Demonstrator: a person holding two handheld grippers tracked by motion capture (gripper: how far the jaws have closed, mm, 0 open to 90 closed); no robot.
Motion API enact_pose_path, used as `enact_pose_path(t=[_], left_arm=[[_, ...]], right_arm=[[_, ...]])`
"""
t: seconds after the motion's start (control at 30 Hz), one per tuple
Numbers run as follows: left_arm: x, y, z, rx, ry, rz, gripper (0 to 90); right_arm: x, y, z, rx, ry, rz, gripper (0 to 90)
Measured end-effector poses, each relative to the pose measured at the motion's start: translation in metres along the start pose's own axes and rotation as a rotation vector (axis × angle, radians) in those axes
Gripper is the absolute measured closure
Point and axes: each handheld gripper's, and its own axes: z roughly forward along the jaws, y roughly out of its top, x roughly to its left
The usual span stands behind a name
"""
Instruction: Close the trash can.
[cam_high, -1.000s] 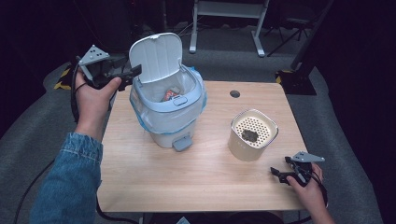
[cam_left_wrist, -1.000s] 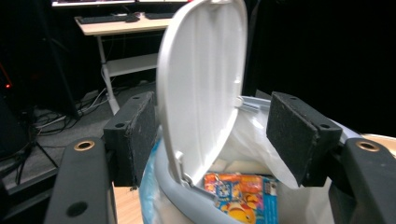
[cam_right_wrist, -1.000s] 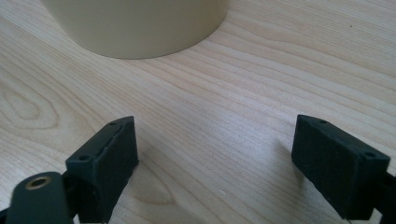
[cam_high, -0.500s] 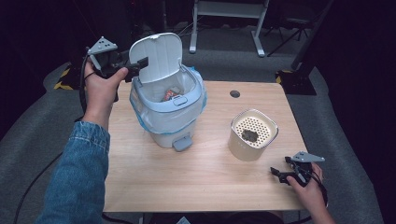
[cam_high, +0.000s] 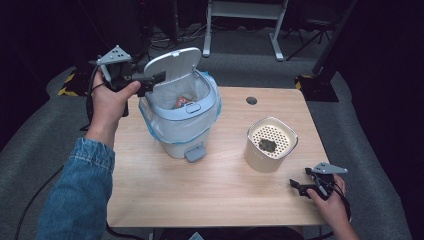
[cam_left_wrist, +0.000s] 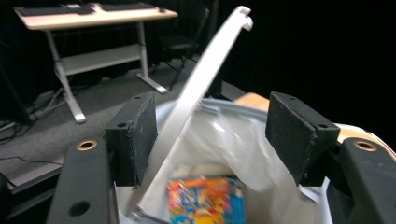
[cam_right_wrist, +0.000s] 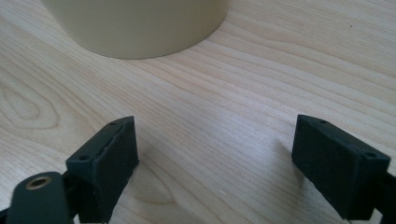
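Note:
A white pedal bin (cam_high: 175, 135) with a blue-edged liner stands at the table's back left, its lid (cam_high: 172, 65) raised upright. A colourful packet (cam_left_wrist: 205, 200) lies inside on the white liner (cam_left_wrist: 243, 144). My left gripper (cam_high: 154, 82) is at the bin's left rim, open, with the raised lid (cam_left_wrist: 205, 79) edge-on between its jaws, close to the left pad (cam_left_wrist: 135, 135). My right gripper (cam_high: 296, 186) rests open near the front right edge, nothing between its jaws (cam_right_wrist: 215, 158). A beige canister (cam_high: 270, 145) with a perforated top stands just ahead of it (cam_right_wrist: 140, 23).
The wooden table (cam_high: 210, 195) has a cable hole (cam_high: 251, 100) at the back. A small dark lump sits on the canister's top. The bin's pedal (cam_high: 195, 154) points toward the front. A white desk frame (cam_high: 245, 10) stands beyond the table on grey carpet.
My left hand has shifted slightly right, bringing its jaws around the lid's edge. The lid stays raised. The right hand has not moved.

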Motion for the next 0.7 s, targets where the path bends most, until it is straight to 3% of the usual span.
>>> enact_pose_path(t=[0.2, 0.43, 0.63, 0.7], left_arm=[[-0.018, -0.008, 0.002, 0.008, -0.091, 0.003, 37.7], [-0.041, -0.015, 0.019, 0.106, -0.197, -0.008, 44.1], [-0.048, -0.019, 0.037, 0.202, -0.212, -0.036, 51.5], [-0.047, -0.02, 0.04, 0.189, -0.212, -0.045, 52.8]], right_arm=[[0.0, 0.0, 0.0, -0.001, -0.001, -0.001, 14.6], [0.0, 0.0, 0.0, -0.001, -0.001, -0.002, 14.7], [0.0, 0.0, 0.0, -0.001, -0.001, -0.001, 14.7], [0.0, 0.0, 0.0, 0.0, -0.001, -0.002, 14.6]])
